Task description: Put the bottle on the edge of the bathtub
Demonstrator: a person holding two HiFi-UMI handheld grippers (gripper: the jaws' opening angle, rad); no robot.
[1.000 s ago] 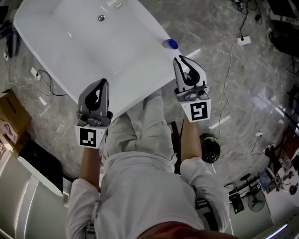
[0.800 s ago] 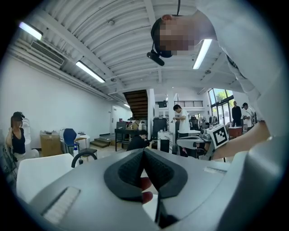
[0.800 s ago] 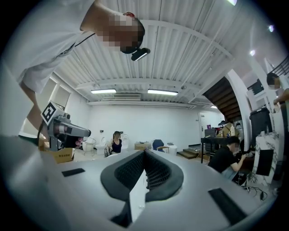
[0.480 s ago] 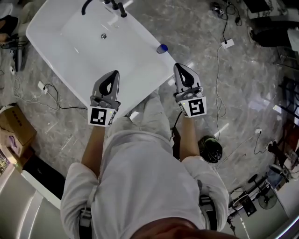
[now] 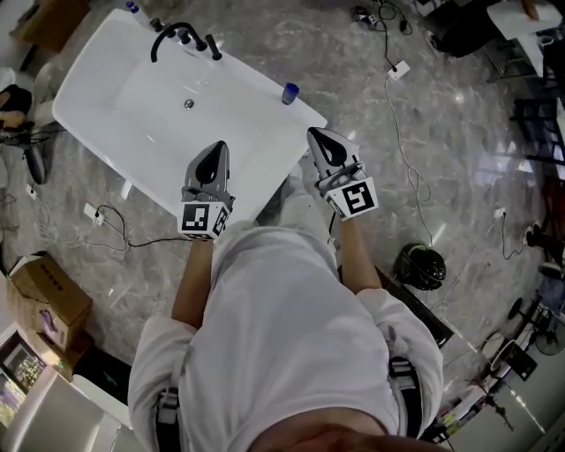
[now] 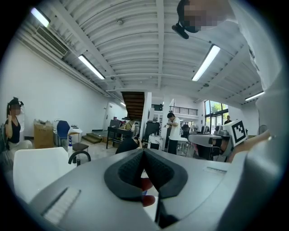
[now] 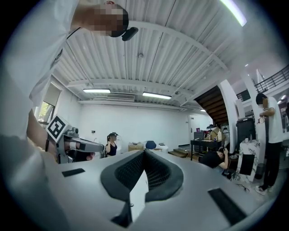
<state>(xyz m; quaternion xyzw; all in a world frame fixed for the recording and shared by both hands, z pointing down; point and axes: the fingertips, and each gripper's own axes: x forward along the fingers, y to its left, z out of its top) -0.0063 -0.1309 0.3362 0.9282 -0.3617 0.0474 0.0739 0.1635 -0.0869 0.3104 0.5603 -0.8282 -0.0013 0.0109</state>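
White bathtub [image 5: 265, 141], blue-capped bottle [image 5: 290, 92] apparently on rim; left gripper [image 5: 217, 150], right gripper [image 5: 316, 136] fingers closed, empty.

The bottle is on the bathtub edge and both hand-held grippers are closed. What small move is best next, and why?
Probably just lower both to rest. The bottle sits on the bathtub rim, apart from the left hand-held gripper and the right hand-held gripper, and both have jaws together on nothing, so the placing looks done.

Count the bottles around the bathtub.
2. One bottle stands on the bathtub rim at right; a second bottle sits at the far corner beyond the faucet. Others may be hidden.
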